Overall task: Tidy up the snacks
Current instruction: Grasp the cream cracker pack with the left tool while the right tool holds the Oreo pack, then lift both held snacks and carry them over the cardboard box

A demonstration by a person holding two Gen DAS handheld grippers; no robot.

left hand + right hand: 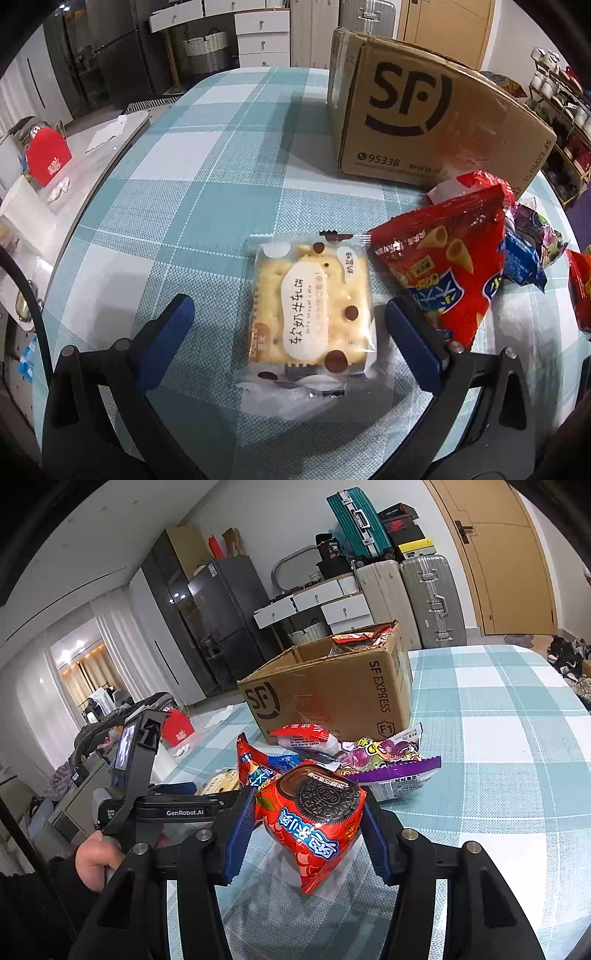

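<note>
In the left wrist view, a clear-wrapped cracker pack (pixel 314 310) lies flat on the checked tablecloth between the wide-open fingers of my left gripper (pixel 288 314). A red cone-snack bag (pixel 450 266) lies just right of it, touching the right finger. The SF cardboard box (pixel 417 110) stands behind. In the right wrist view, my right gripper (pixel 310 808) is shut on a red Oreo bag (pixel 317 819) and holds it above the table. The open box (pixel 332 686), with snacks inside, stands beyond. A purple snack bag (pixel 391 768) and other packets lie in front of it.
The checked table (pixel 498 738) stretches to the right of the box. A side counter with a red gift box (pixel 48 158) lies left of the table. The left hand-held gripper unit (pixel 147 775) shows at left in the right wrist view. Suitcases and drawers stand behind.
</note>
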